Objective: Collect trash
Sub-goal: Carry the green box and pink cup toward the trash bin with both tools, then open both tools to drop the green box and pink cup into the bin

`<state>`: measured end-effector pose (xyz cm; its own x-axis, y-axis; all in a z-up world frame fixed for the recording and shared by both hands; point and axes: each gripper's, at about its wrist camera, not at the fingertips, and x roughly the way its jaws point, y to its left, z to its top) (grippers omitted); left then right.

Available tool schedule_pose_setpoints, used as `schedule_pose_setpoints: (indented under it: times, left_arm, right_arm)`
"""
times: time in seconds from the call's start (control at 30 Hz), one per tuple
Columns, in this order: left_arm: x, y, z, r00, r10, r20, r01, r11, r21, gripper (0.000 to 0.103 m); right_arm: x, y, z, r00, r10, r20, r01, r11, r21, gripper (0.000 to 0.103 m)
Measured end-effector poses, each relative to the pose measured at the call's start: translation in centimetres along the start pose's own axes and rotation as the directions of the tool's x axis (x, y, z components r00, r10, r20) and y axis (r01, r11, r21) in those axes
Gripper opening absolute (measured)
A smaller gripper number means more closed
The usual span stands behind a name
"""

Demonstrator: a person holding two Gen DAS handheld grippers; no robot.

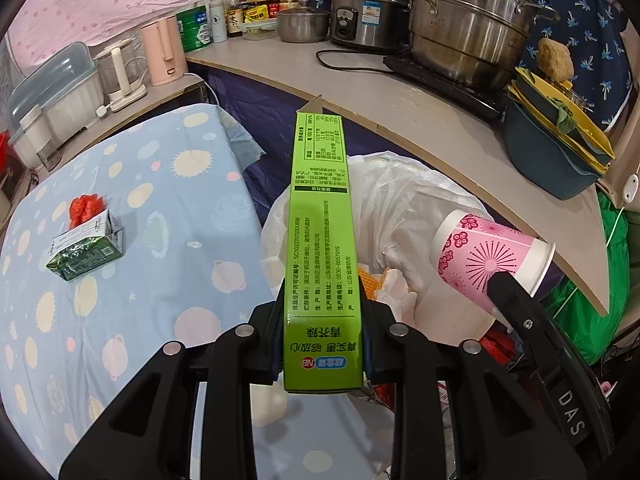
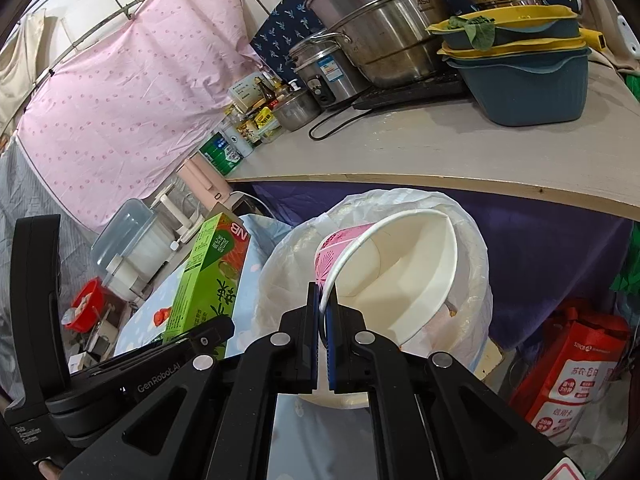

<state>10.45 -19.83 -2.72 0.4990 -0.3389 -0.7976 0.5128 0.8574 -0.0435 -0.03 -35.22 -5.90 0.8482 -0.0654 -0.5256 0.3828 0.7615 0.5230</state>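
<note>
Green carton (image 1: 322,248) is clamped in the left gripper (image 1: 323,320), pads pressing both long sides near its lower end. It sticks out forward along the fingers, far end flap open, and sits over the near-left rim of the bin bag (image 1: 400,200). In the right wrist view the same carton (image 2: 208,280) shows left of the bin, tilted, with the left gripper's finger (image 2: 192,338) across its base.

Right gripper (image 2: 323,312) is closed on the rim of the pink flowered paper cup (image 2: 400,272); the rim wall sits pinched between the blue pads. Cup is tipped, mouth facing the camera, body reaching out over the open bag (image 2: 472,240). From the left wrist view the cup (image 1: 492,260) lies on its side above the right part of the bag, with the right gripper's finger (image 1: 516,300) at its rim.

Bag is white translucent plastic lining a bin, with paper scraps (image 1: 394,284) already inside, just beside the table edge and below the counter (image 1: 400,112).

On the blue patterned tablecloth (image 1: 160,240), well apart from both grippers: a small dark green drink carton (image 1: 86,252) with a red crumpled wrapper (image 1: 84,208) touching its far side.
</note>
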Motion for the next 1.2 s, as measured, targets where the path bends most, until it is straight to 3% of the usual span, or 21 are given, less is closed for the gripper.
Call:
schedule_pose_setpoints:
  times: [0.43, 0.57, 0.8, 1.2]
  left_arm:
    - [2.7, -1.5, 1.2, 1.000, 0.001, -0.028, -0.001, 1.000, 0.025, 0.027]
    - [3.0, -1.5, 1.4, 1.000, 0.004, -0.025, -0.003, 1.000, 0.023, 0.028]
    - [3.1, -1.4, 1.6, 1.000, 0.023, -0.014, -0.022, 1.000, 0.020, 0.051]
    - [2.7, -0.5, 1.7, 1.000, 0.025, -0.014, -0.025, 1.000, -0.008, 0.051]
  right_arm:
    - [1.7, -1.0, 0.9, 0.999, -0.046, -0.015, 0.046, 0.999, -0.006, 0.005]
    - [1.8, -1.1, 1.2, 0.998, -0.058, -0.005, 0.058, 0.998, 0.006, 0.012]
    - [1.8, -1.3, 1.5, 0.998, -0.068, 0.009, 0.068, 0.997, 0.021, 0.027]
    - [1.2, 0.0, 1.5, 0.998, -0.059, 0.020, 0.059, 0.998, -0.002, 0.030]
